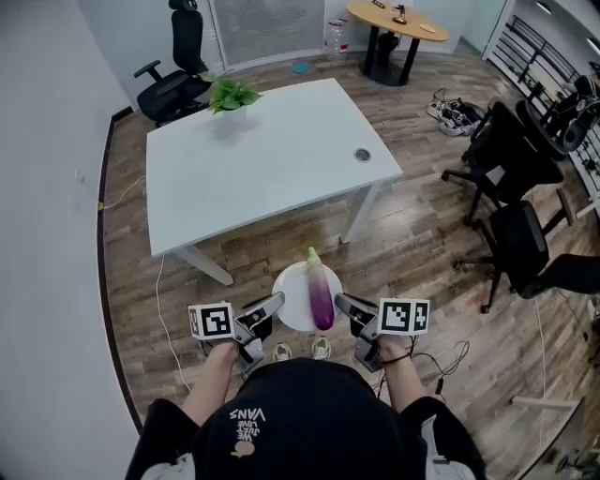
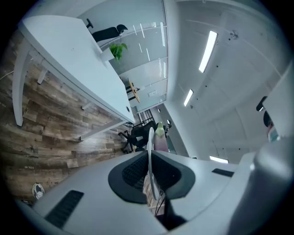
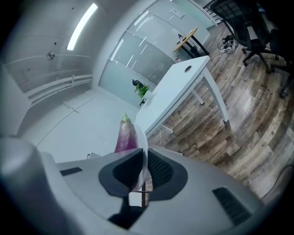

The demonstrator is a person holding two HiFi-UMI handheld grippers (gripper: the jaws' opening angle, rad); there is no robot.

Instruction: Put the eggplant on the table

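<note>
Left gripper [image 1: 277, 300]: clamped on the left rim of a white plate [image 1: 292, 284]; in the left gripper view its jaws are closed tightly on the thin plate edge [image 2: 149, 147], with the dark pads pressing from both sides.
Right gripper [image 1: 339, 301]: clamped on the opposite, right rim of the same plate; in the right gripper view the jaws pinch the plate edge [image 3: 140, 153] in the same way.
Wooden floor [image 1: 422, 244]: brown planks run under everything, and the plate is held in the air above them.
White table [image 1: 272, 159]: rectangular and mostly bare, it stands just beyond the plate, apart from it; a round cable hole [image 1: 362, 155] sits near its right edge.
Office chairs: one black chair [image 1: 178, 75] stands behind the table's far-left corner, and two more [image 1: 511, 159] [image 1: 530, 244] stand off to the right.
Round wooden table [image 1: 398, 23]: stands far back, near the glass wall.
Plate contents: one eggplant [image 1: 321, 295], lying lengthwise along the middle, away from both gripped rims.
Eggplant: purple fading to pale, with its green stem end pointing toward the table; it rests on the plate, not on the table.
Potted plant [image 1: 232, 94]: green leaves, standing on the table's far-left corner.
</note>
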